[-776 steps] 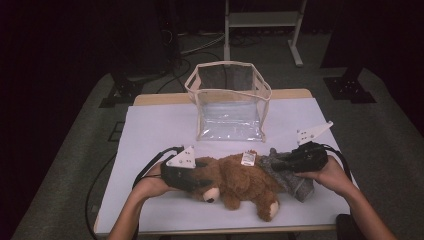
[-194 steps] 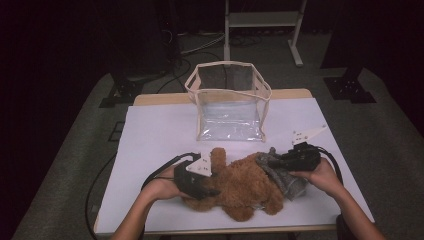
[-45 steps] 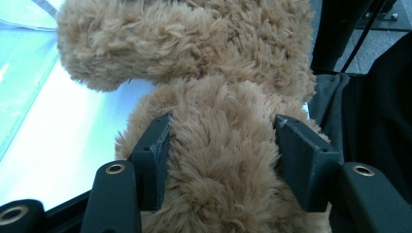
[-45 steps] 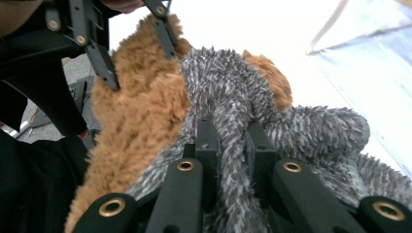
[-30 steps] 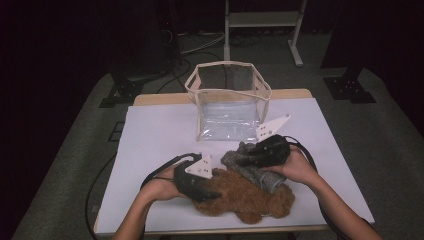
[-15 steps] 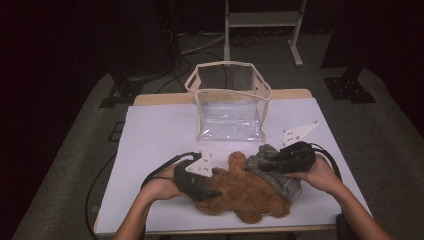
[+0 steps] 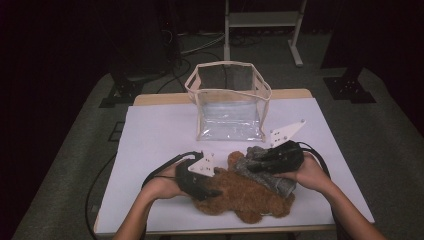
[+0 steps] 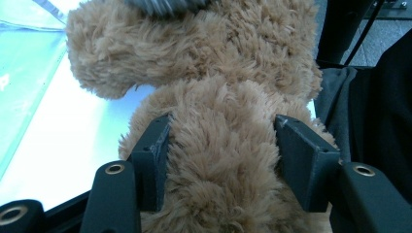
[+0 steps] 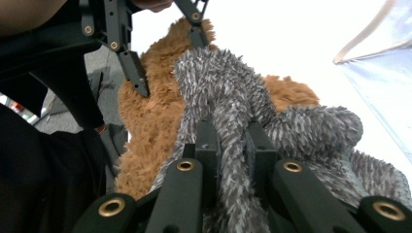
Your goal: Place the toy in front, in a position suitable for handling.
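Before one clear bag (image 7: pixel 229 102) on the white table (image 7: pixel 155 130) lies one brown teddy bear (image 7: pixel 245 195), partly hidden by one grey knit garment (image 7: pixel 260 167). Left gripper (image 8: pixel 223 145) clamps a bear limb; right gripper (image 9: pixel 228 141) pinches a grey fold, seen closest from its own camera.

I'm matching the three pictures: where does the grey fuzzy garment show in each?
High view: grey fuzzy garment right of centre, under the right gripper.
Left gripper view: grey strip at the top edge.
Right gripper view: centre, pinched.
Shared landmark: brown teddy bear.
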